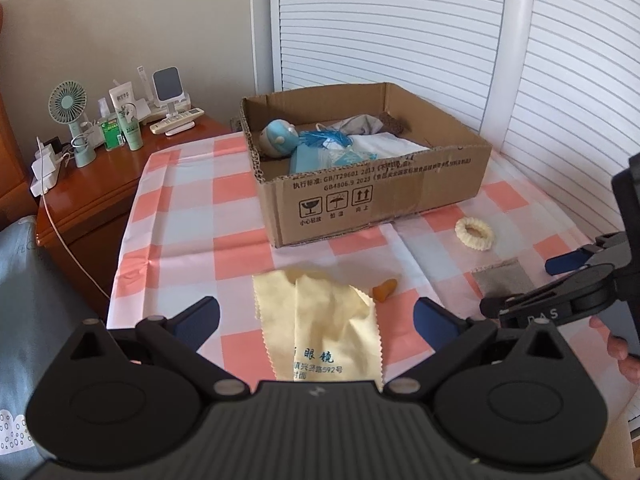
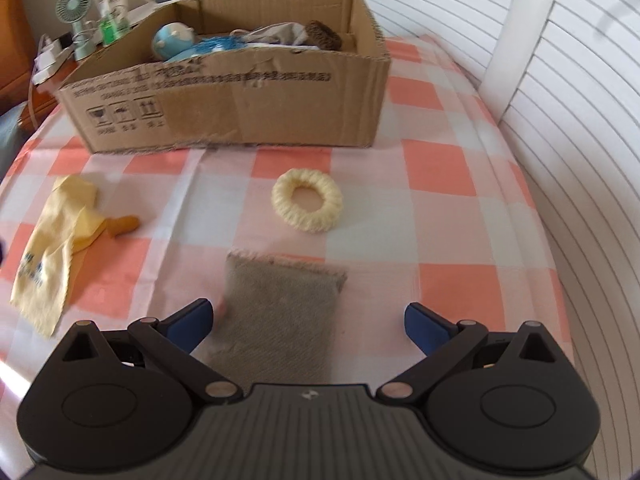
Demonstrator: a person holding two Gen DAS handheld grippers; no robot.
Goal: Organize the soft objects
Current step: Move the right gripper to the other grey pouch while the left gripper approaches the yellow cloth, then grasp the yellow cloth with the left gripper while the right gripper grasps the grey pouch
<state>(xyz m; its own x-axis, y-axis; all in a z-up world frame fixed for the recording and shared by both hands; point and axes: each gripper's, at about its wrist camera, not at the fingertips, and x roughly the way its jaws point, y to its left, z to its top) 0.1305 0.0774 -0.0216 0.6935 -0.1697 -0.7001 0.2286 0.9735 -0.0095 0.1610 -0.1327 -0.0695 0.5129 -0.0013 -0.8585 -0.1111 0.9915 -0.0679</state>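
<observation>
Pickup step: we hold both tongs released, left tongs (image 1: 316, 322) over the yellow cloth (image 1: 320, 320) at the worktop's near edge, right tongs (image 2: 307, 322) over the grey cloth (image 2: 276, 312). Next we pinch each, then carry it to the box (image 2: 240, 96) at the far edge.

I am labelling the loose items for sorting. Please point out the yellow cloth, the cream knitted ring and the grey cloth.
yellow cloth (image 1: 320, 320), left wrist view, on its crumpled middle.
cream knitted ring (image 2: 307, 206), right wrist view, on the near left of its band.
grey cloth (image 2: 280, 308), right wrist view, on its flat centre.
</observation>
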